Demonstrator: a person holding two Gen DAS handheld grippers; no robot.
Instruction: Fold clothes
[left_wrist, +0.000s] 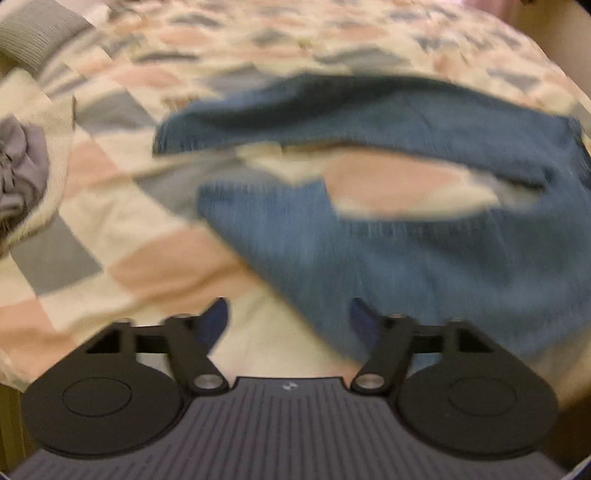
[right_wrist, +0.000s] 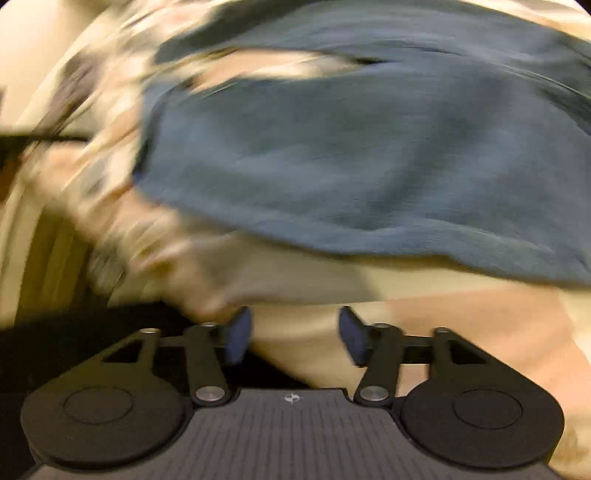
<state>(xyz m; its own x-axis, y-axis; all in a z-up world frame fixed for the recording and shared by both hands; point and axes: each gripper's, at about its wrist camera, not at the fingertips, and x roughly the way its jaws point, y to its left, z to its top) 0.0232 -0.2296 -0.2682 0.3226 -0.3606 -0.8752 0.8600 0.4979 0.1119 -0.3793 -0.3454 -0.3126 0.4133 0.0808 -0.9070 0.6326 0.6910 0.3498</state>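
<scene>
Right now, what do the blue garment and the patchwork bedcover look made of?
Blue garment: looks like denim, matte, with a faded mid-blue tone and faint vertical streaks; motion blur leaves the weave unclear. Patchwork bedcover: seems a soft woven cotton, matte, printed in cream, pink and grey blocks, lying in gentle wrinkles.

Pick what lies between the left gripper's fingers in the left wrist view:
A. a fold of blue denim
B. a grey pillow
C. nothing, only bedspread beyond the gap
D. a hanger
C: the left gripper stands open with an empty gap, and the jeans lie apart from it on the patchwork bedspread.
</scene>
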